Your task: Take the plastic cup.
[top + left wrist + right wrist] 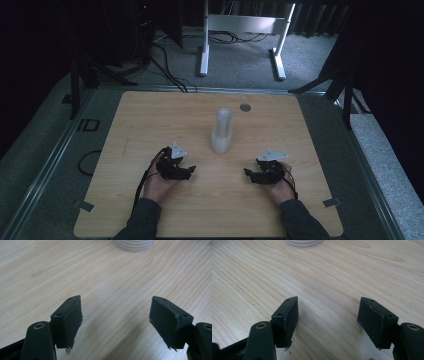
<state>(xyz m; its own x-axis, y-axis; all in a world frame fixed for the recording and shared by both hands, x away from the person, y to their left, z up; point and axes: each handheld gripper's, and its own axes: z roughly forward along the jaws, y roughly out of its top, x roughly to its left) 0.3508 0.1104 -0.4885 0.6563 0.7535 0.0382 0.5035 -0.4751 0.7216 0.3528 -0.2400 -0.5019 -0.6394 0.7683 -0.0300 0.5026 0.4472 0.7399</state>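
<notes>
Left gripper (pixel 190 169) and right gripper (pixel 248 172) rest wide open on the surface (pixel 150 125); approach the cup stack (pixel 222 131) at twelve o'clock level, squeezing gently near its base.

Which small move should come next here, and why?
Probably move the left tool forward toward the stack of clear plastic cups. Both tools, the right tool too, are open, hold nothing, and rest apart from the stack.
</notes>
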